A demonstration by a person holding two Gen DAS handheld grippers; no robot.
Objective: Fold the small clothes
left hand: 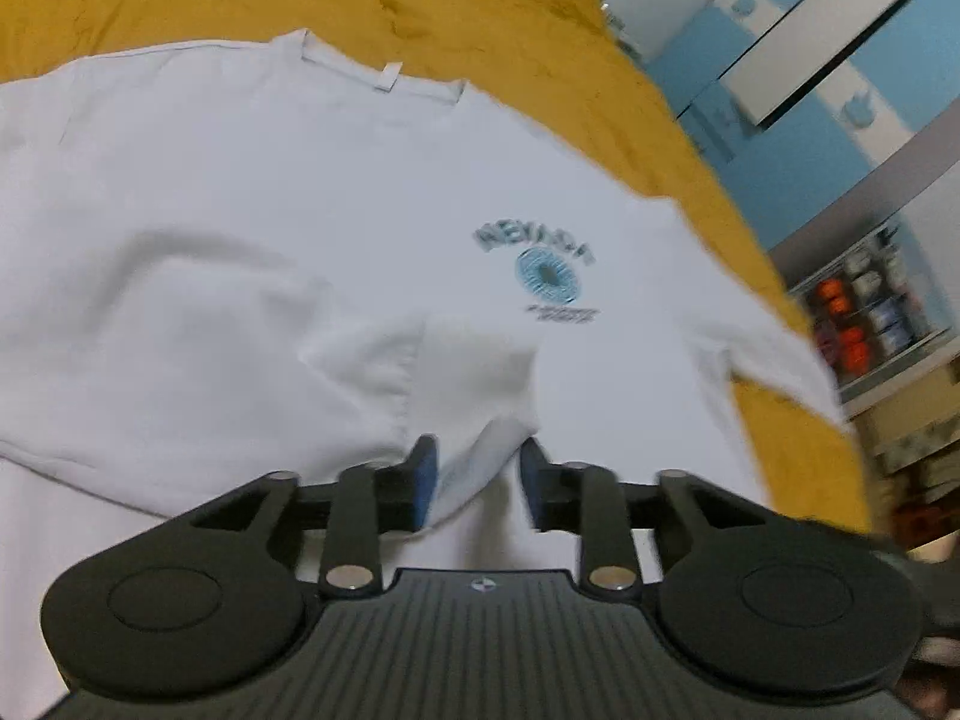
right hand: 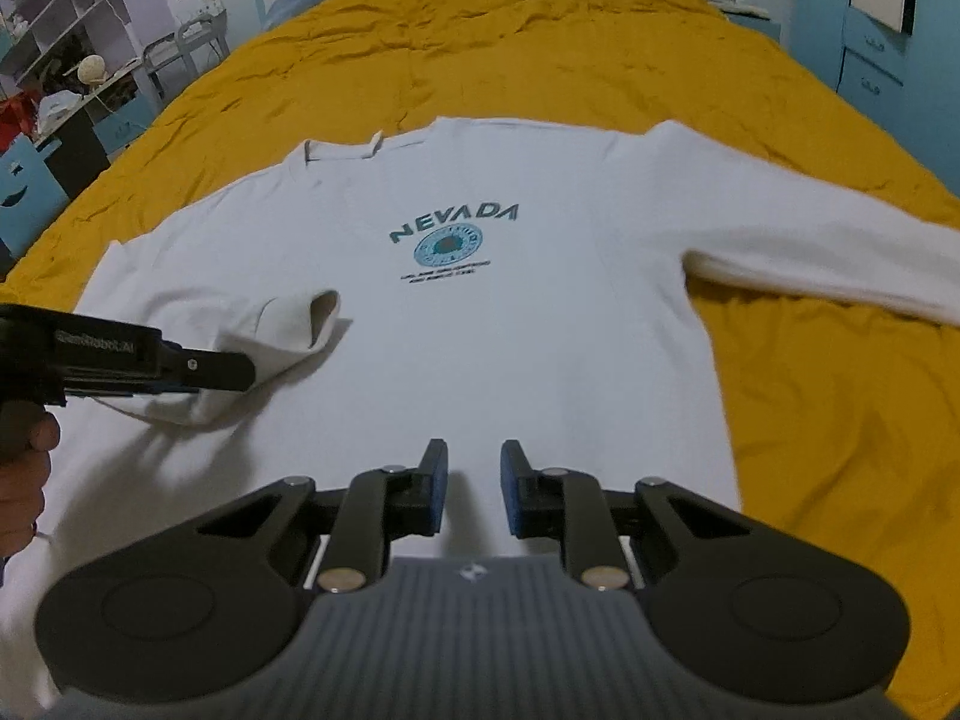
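Note:
A white long-sleeved sweatshirt (right hand: 480, 348) with a teal NEVADA print (right hand: 453, 222) lies front up on a yellow bedspread (right hand: 540, 48). Its left sleeve (right hand: 288, 324) is folded inward over the body, cuff pointing at the print. My left gripper (left hand: 477, 474) has its jaws apart around that sleeve's fabric (left hand: 474, 396); it also shows in the right wrist view (right hand: 234, 369) at the sleeve. The other sleeve (right hand: 810, 252) lies stretched out to the right. My right gripper (right hand: 474, 480) is open and empty above the shirt's lower middle.
The bedspread (left hand: 480, 12) covers the whole bed around the shirt. Blue cupboards (right hand: 888, 60) stand at the right. Shelves and a desk with clutter (right hand: 66, 78) stand at the left. A rack with orange and white items (left hand: 864, 312) shows at the left wrist view's right edge.

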